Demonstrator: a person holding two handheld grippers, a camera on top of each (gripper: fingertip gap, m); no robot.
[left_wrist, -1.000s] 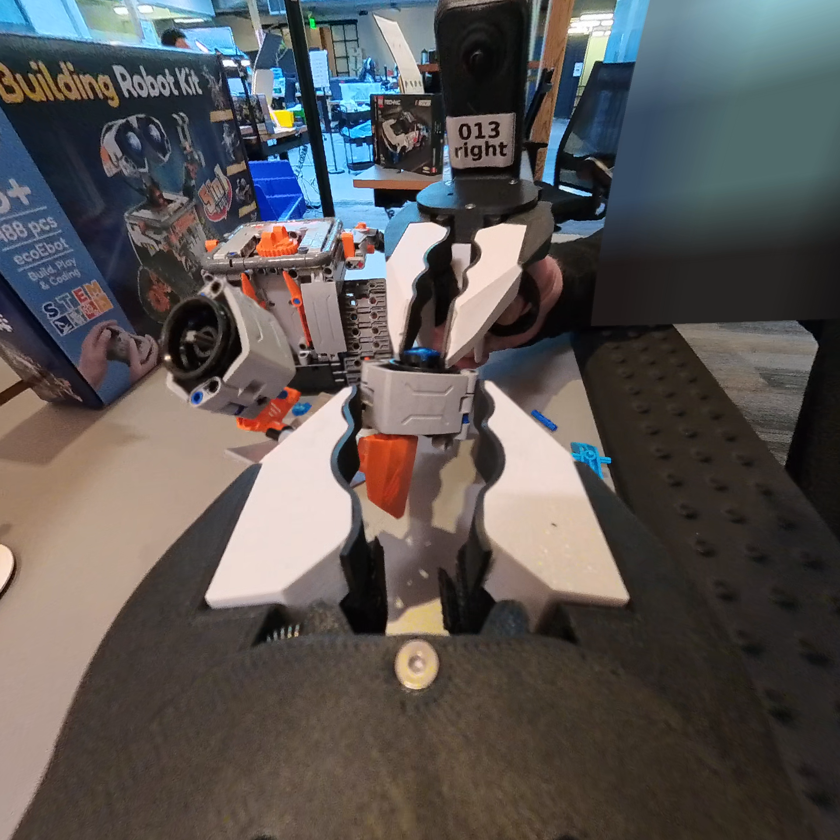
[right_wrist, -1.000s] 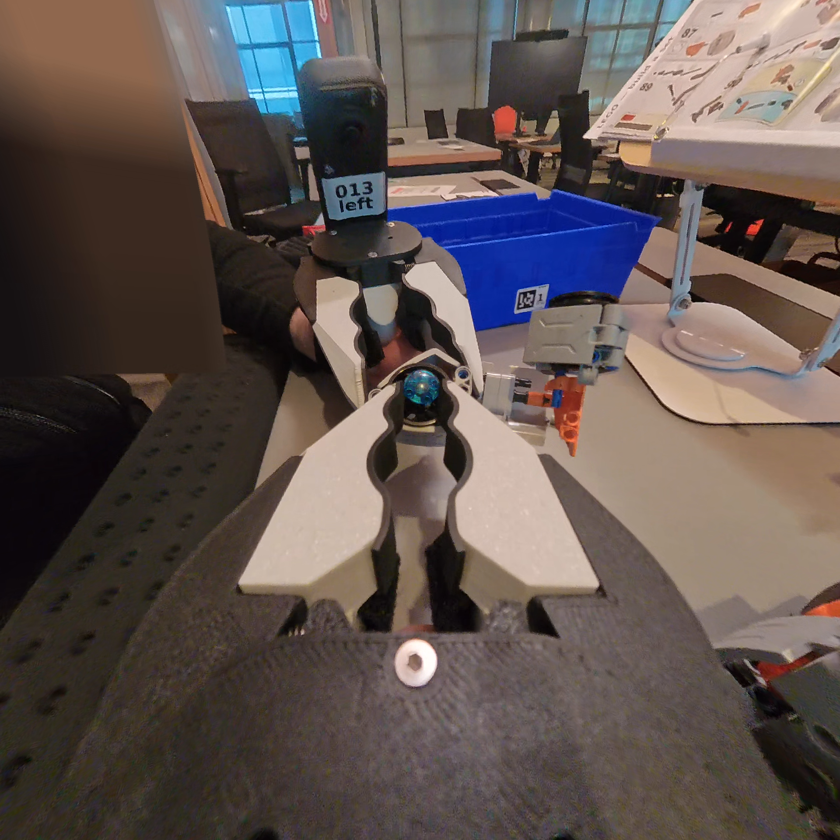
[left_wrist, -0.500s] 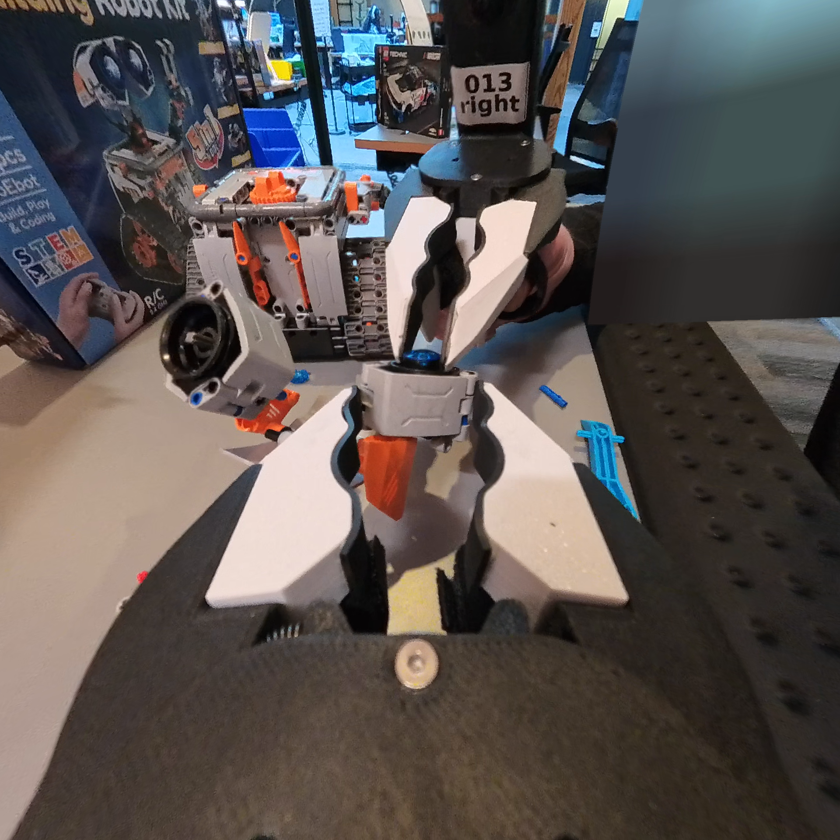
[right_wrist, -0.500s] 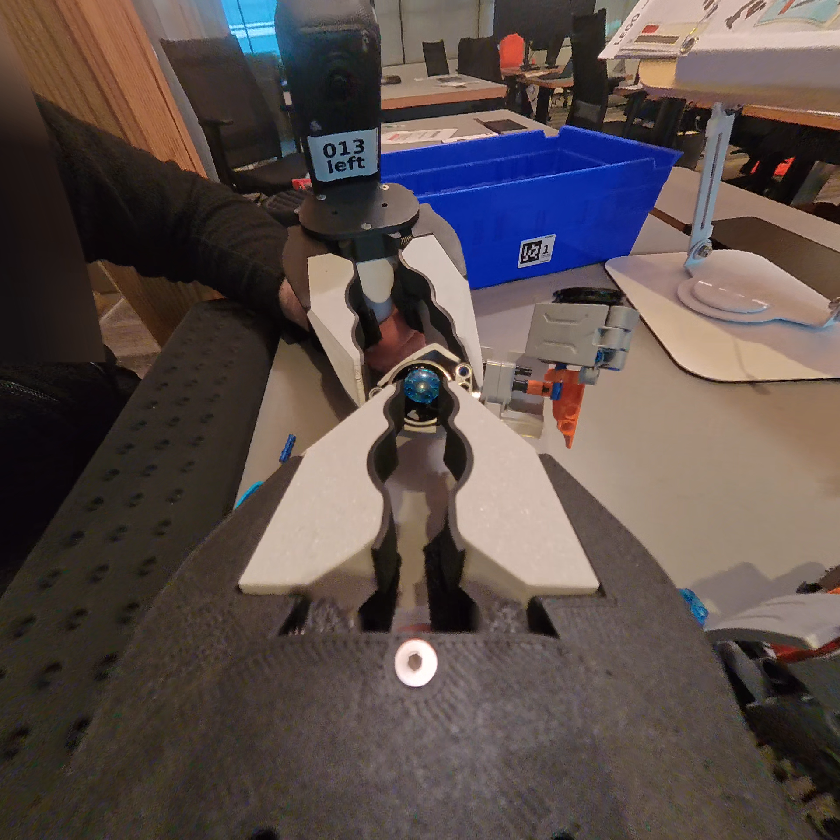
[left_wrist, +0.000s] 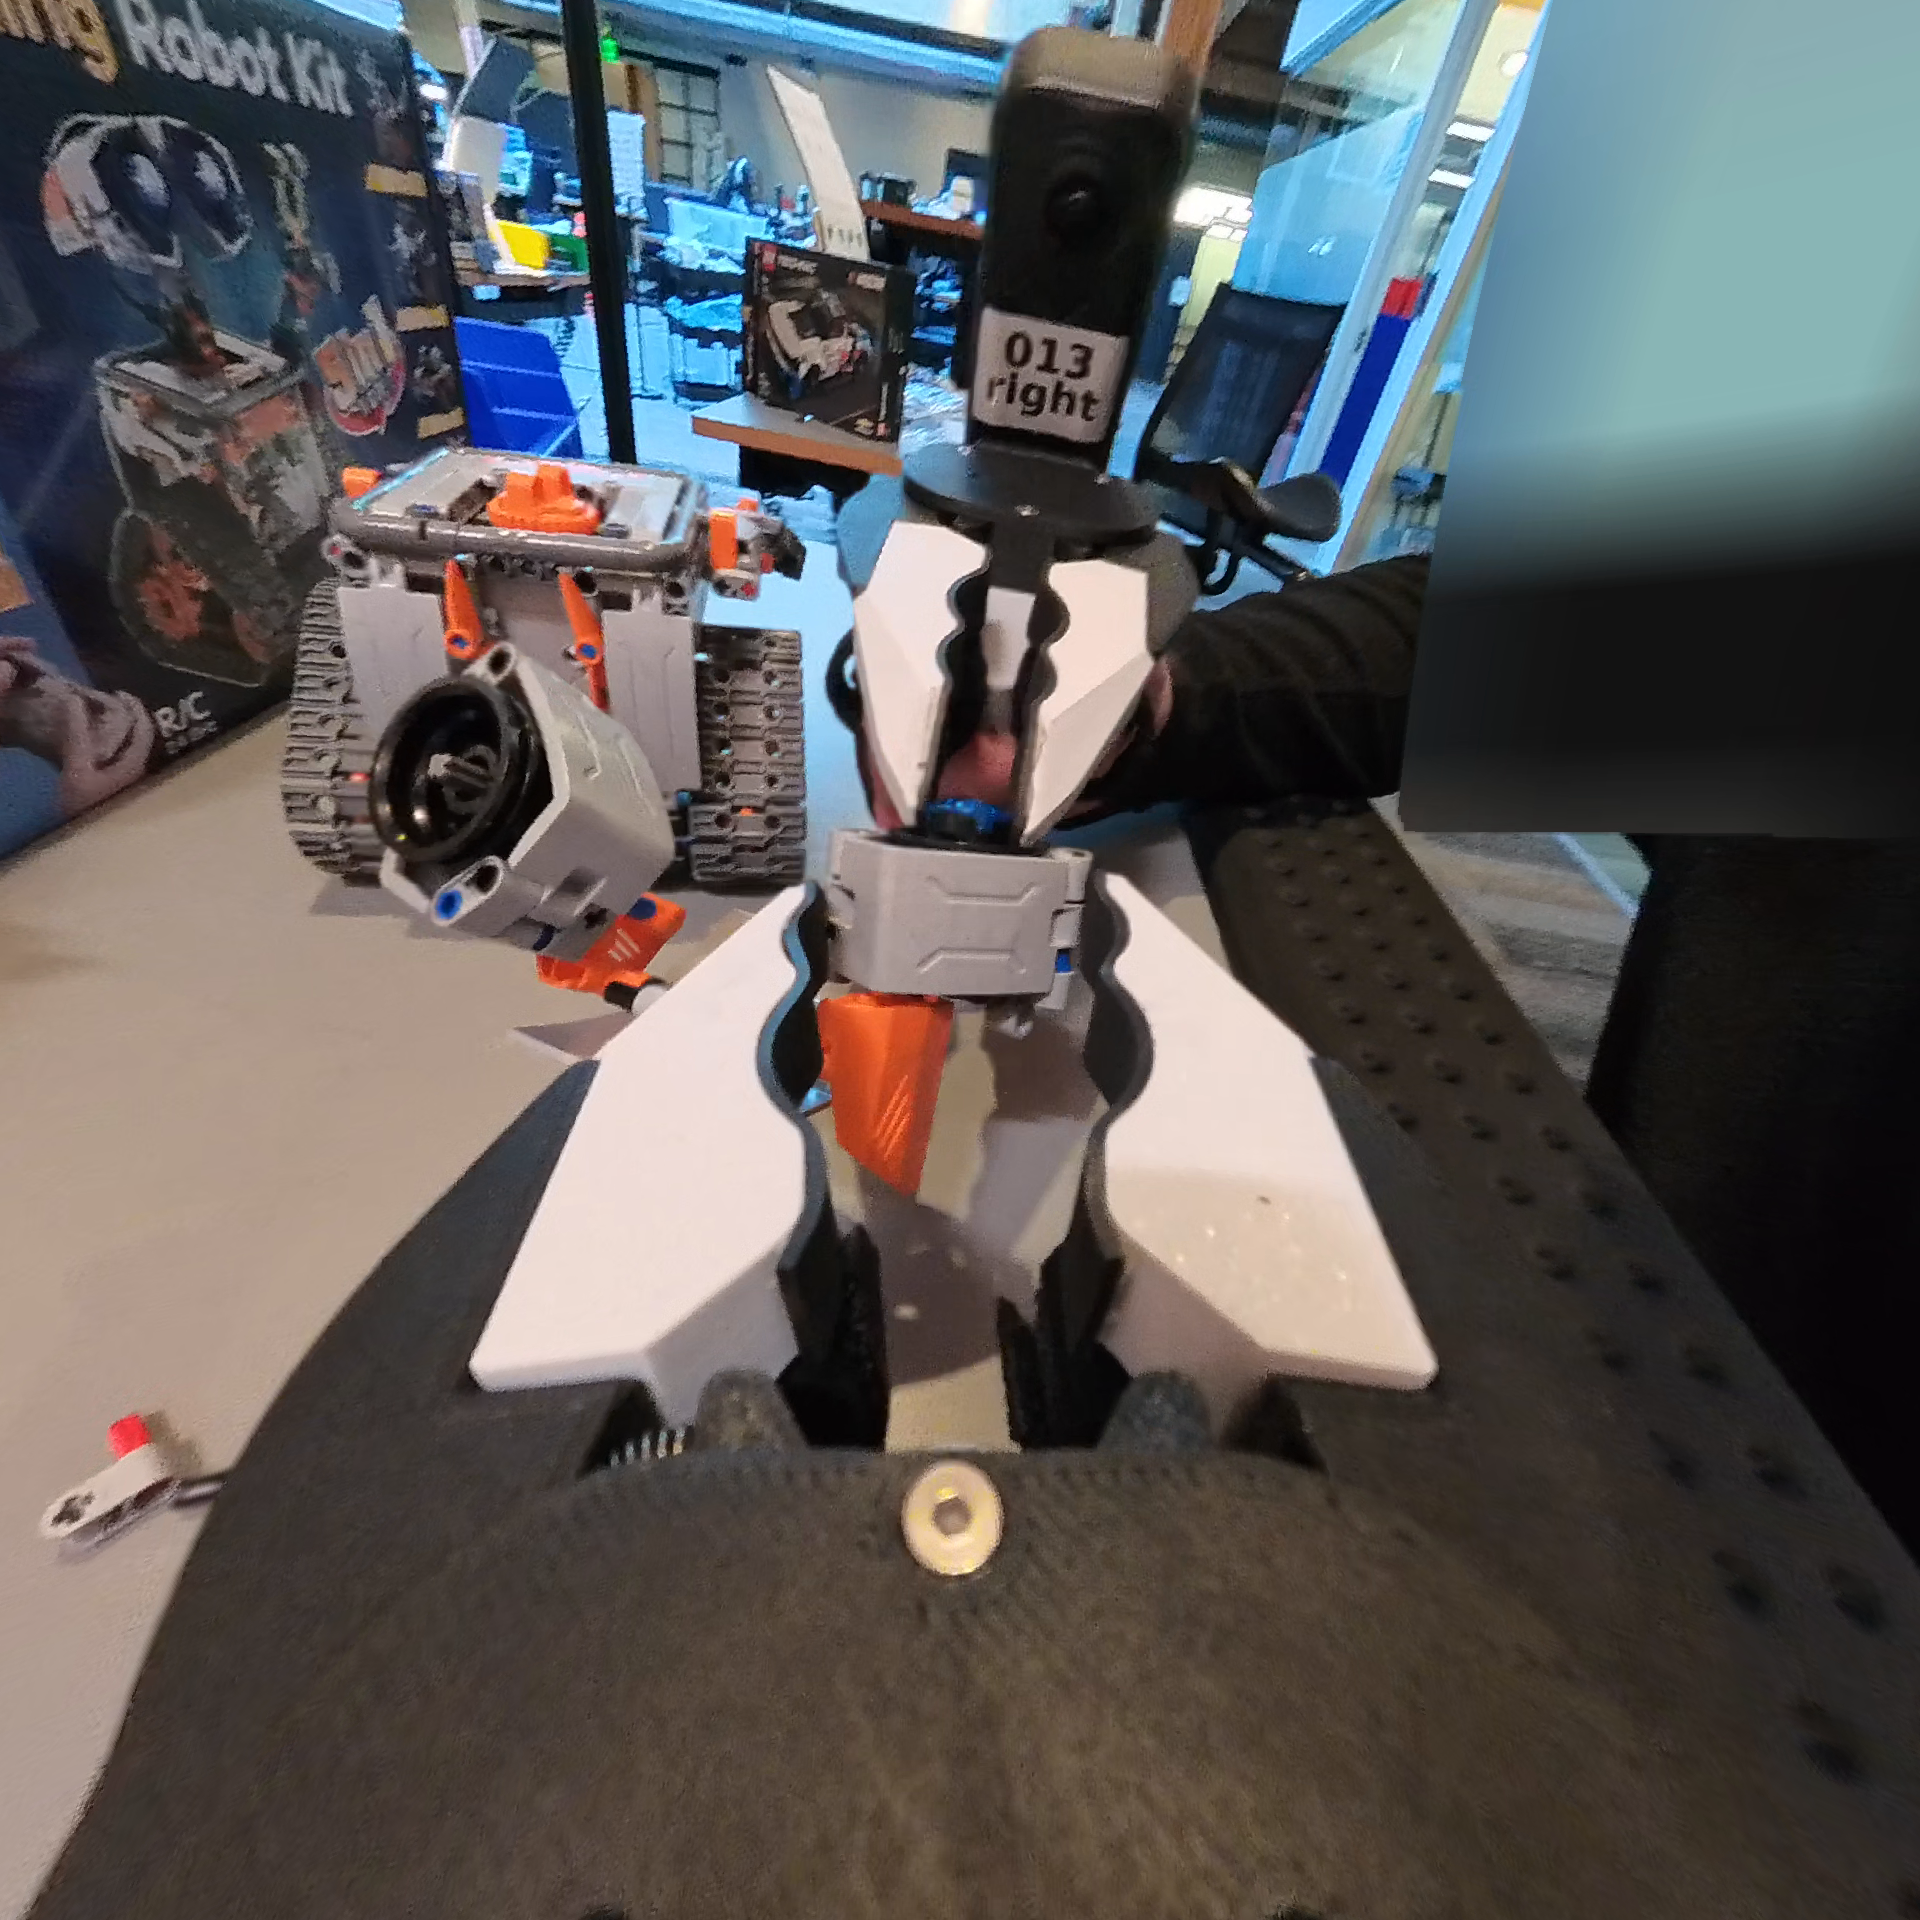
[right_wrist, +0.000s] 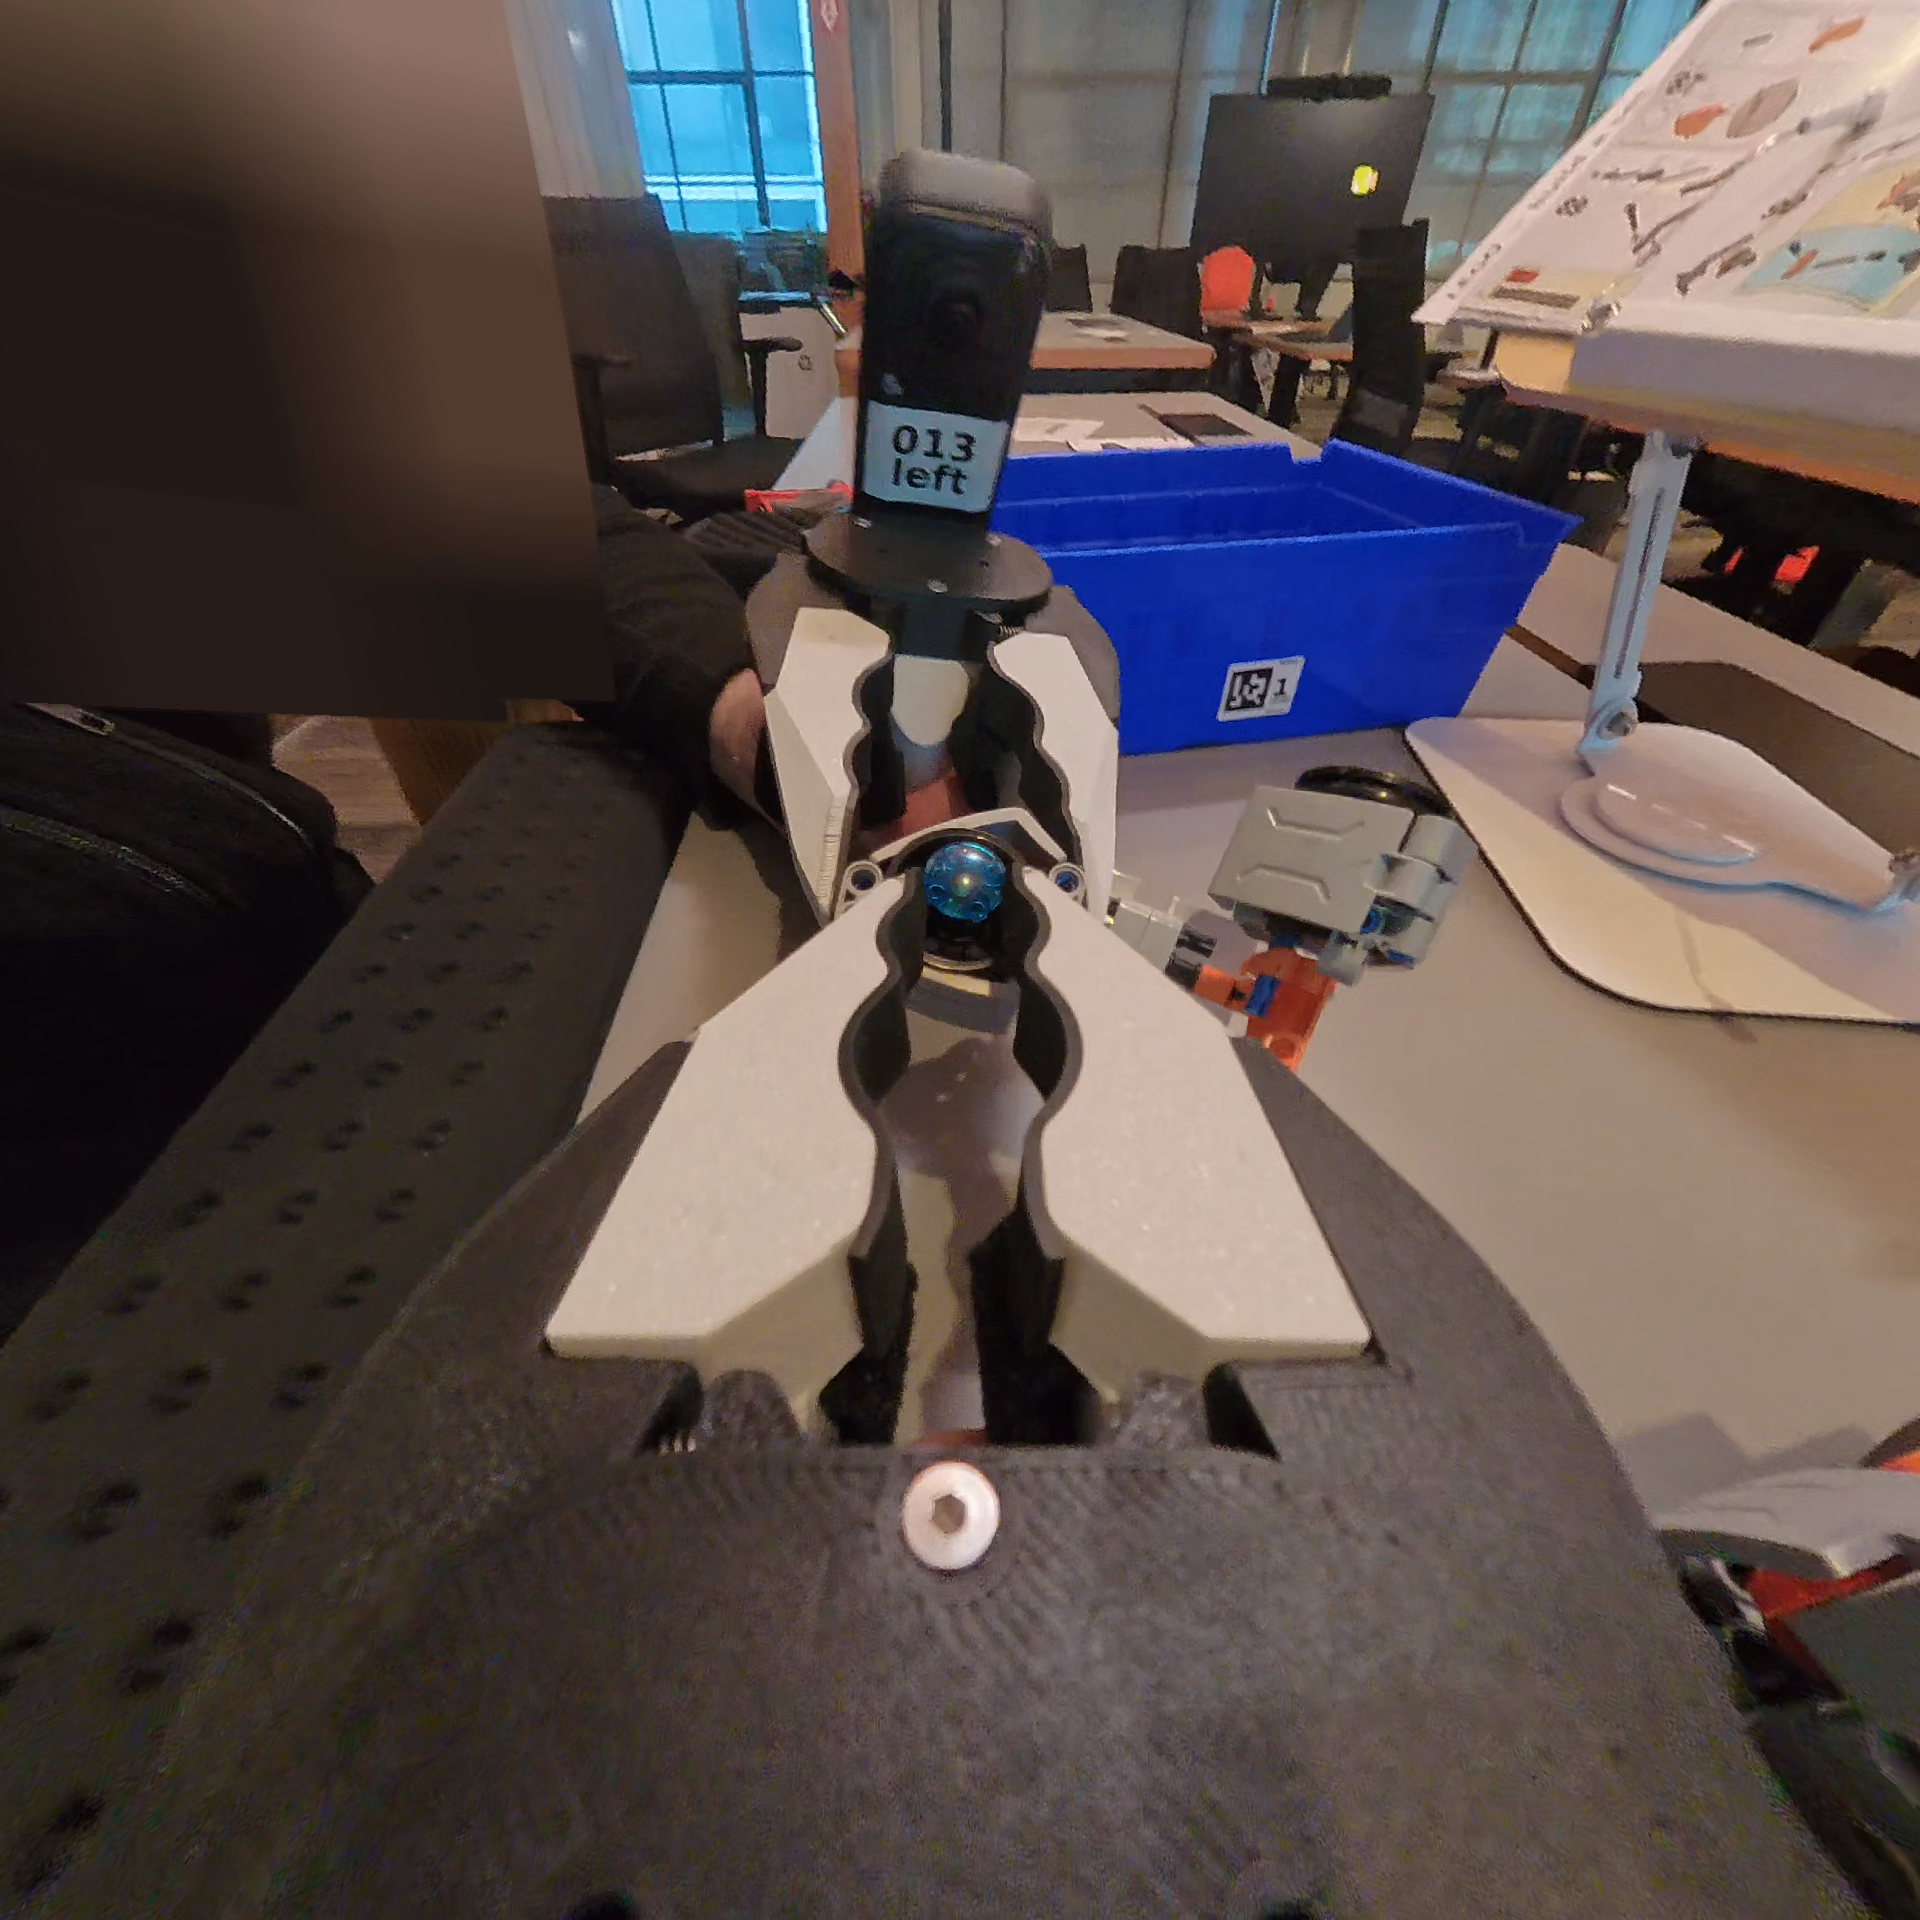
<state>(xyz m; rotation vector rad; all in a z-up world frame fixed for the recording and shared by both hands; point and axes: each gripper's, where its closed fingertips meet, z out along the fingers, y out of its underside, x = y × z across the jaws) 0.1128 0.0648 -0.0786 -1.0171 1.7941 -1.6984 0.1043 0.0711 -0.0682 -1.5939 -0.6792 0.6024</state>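
Note:
My left gripper (left_wrist: 956, 914) is shut on a grey eye block (left_wrist: 956, 930) of a brick-built robot head, with an orange part (left_wrist: 883, 1101) hanging under it. A second grey eye block (left_wrist: 509, 790) with a black lens sticks out to its left. My right gripper (right_wrist: 961, 891) faces it from the other side, shut on a small blue round piece (right_wrist: 961, 878) on top of the held block. This piece also shows in the left wrist view (left_wrist: 961, 816). The second eye block shows at the right of the right wrist view (right_wrist: 1340, 862).
A grey and orange tracked robot body (left_wrist: 540, 665) stands behind on the grey table, before a dark kit box (left_wrist: 187, 364). A small white and red piece (left_wrist: 114, 1475) lies at the near left. A blue bin (right_wrist: 1278, 582) and a white booklet stand (right_wrist: 1683, 821) are beyond. Both grippers' tips are close together, under 4 cm apart.
Both grippers keep their hold. The pair has shifted a little over the table, so the tracked body sits nearer the middle and the small white and red piece has come into view.

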